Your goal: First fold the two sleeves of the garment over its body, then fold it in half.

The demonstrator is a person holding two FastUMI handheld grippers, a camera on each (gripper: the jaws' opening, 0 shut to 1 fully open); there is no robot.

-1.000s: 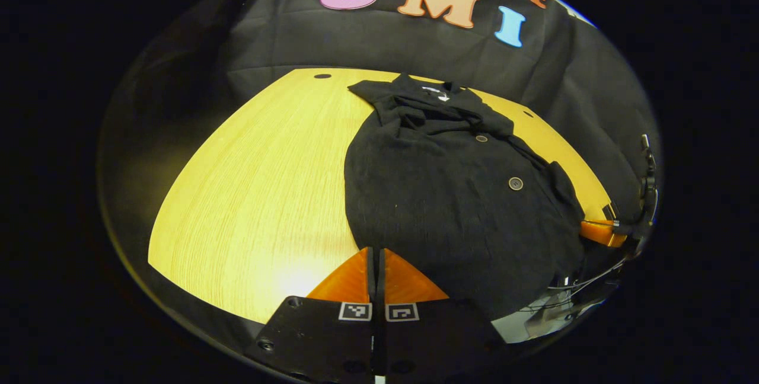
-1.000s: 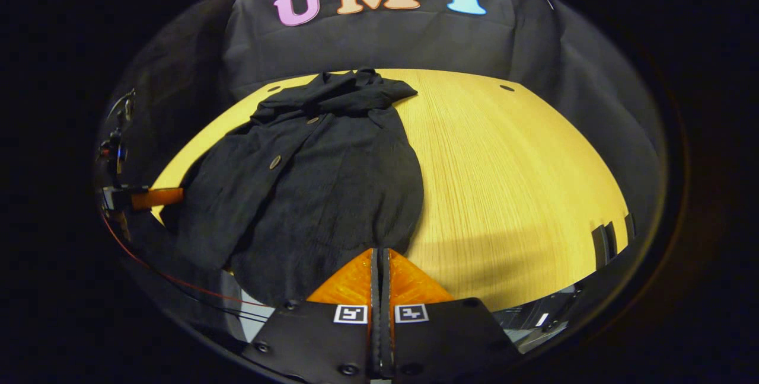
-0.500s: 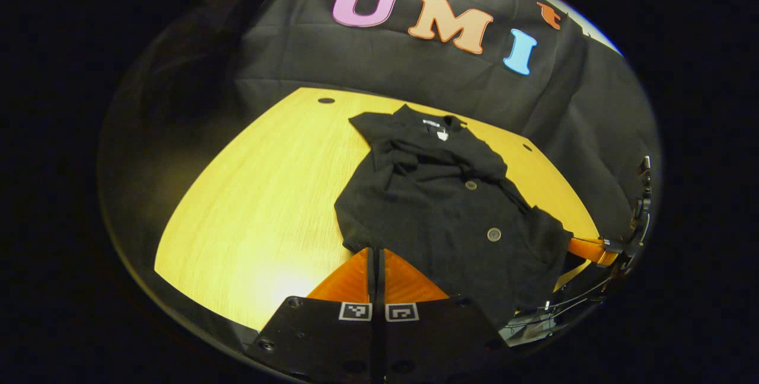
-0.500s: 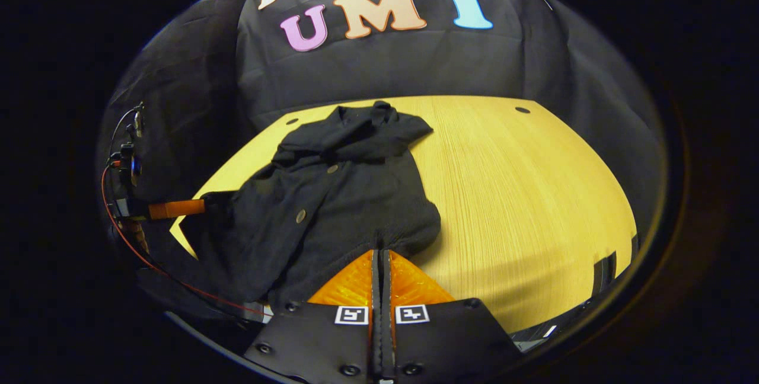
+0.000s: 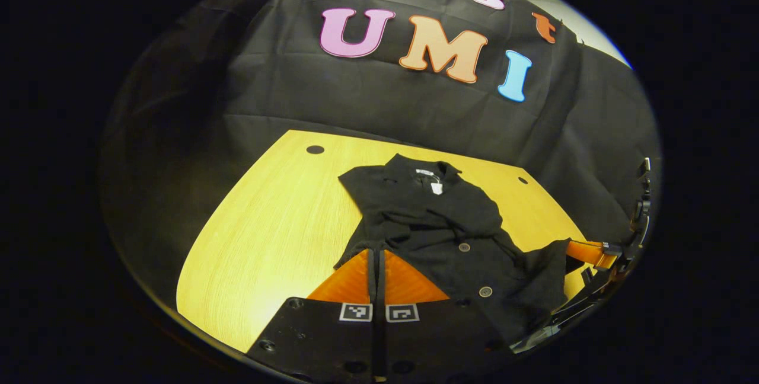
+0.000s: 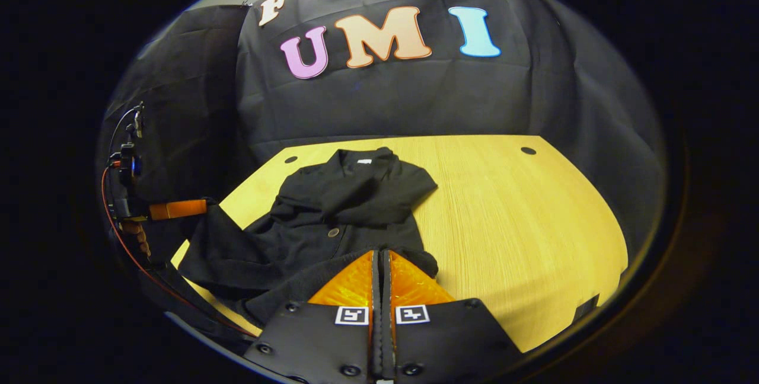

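Both the left gripper (image 5: 376, 253) and right gripper (image 6: 381, 255) are pinched together on the near hem of the black garment (image 6: 350, 206), which lies toward the table's (image 6: 533, 224) far edge, lifting the hem to carry it over for the half-fold.

Wooden table (image 5: 267, 236), light yellow top with lengthwise grain, lit brightest at its near edge. Small dark round holes (image 5: 315, 149) are set in the top near the far corners; another is seen in the right gripper view (image 6: 528, 150). Black cloth wall (image 6: 379, 99) hangs directly behind the table's far edge, creased, with vertical folds at the sides.
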